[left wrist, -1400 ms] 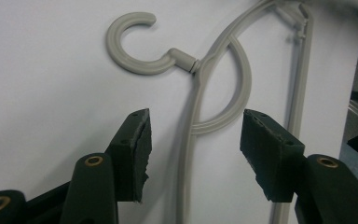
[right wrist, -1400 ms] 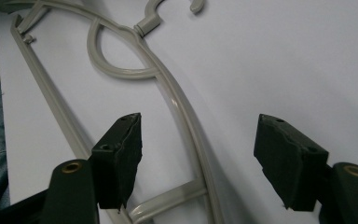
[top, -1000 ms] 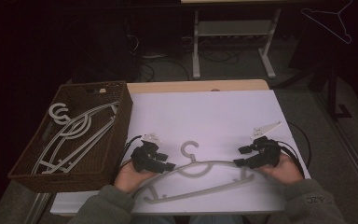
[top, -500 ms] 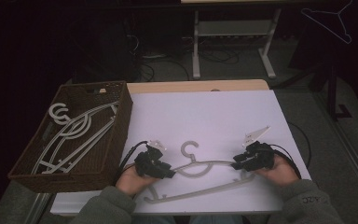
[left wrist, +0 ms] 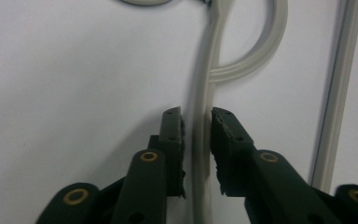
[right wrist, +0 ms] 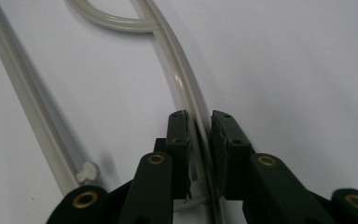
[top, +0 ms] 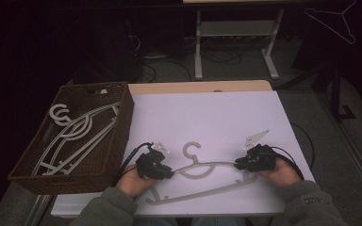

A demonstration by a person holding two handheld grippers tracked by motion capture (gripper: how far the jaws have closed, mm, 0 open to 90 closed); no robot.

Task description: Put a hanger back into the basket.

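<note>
The pale grey plastic hanger (top: 202,176) lies flat on the white bench (top: 207,117) near the person's edge, long axis left to right, hook pointing away. The left gripper (top: 167,173) and right gripper (top: 239,165) have just closed, fingers clenched on its 2 shoulder arms.

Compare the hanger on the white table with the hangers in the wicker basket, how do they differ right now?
The hanger on the table lies alone and flat on the white surface; the hangers in the basket are stacked together, overlapping.
The table hanger is clamped at each shoulder by the left gripper and the right gripper, whose jaws have just been closing; the basket hangers are untouched.
Both look like the same pale plastic with a hook.
</note>
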